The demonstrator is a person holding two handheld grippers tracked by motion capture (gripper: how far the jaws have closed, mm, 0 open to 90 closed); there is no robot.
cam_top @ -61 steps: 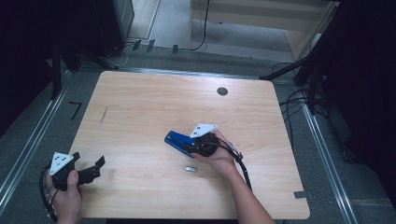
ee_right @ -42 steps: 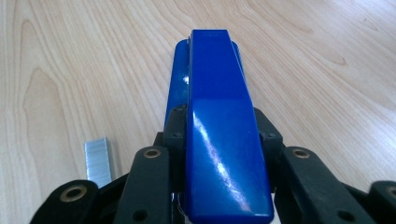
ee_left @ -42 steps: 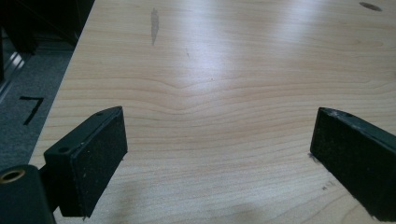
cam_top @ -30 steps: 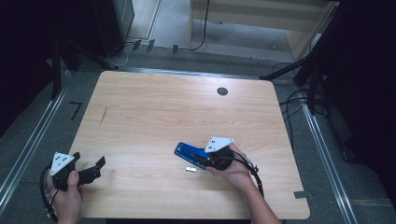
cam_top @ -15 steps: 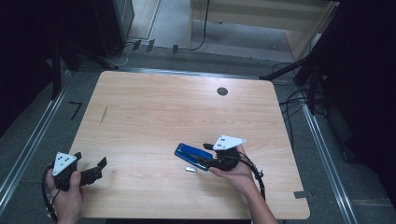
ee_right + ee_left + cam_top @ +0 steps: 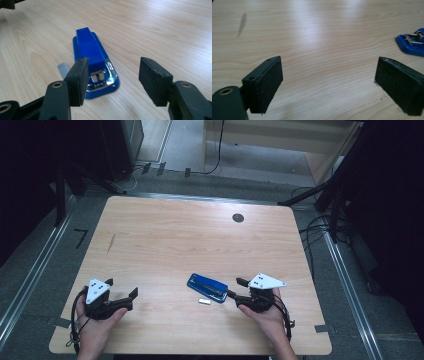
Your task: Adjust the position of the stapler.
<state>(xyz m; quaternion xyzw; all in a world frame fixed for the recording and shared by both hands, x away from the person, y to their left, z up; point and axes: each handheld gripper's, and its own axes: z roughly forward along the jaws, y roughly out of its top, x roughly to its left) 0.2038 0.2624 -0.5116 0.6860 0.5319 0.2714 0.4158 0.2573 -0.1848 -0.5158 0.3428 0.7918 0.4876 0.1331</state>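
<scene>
My right tongs (image 6: 236,288) stood half open just off the near end of the blue stapler (image 6: 207,288), gripping nothing; their jaws had just been opening, with nothing between them. The stapler lay flat on the counter (image 6: 190,240), toward its near edge and right of centre, a small strip of staples (image 6: 203,301) just beside it. My left tongs (image 6: 121,292) hung wide and empty, well apart at the counter's near left. As I judged it, a careless advance could shove the stapler sideways and scatter the strip. A grab at the tapered end might slip off, and the hinged top (image 6: 89,47) could spring open under a skewed pinch.
</scene>
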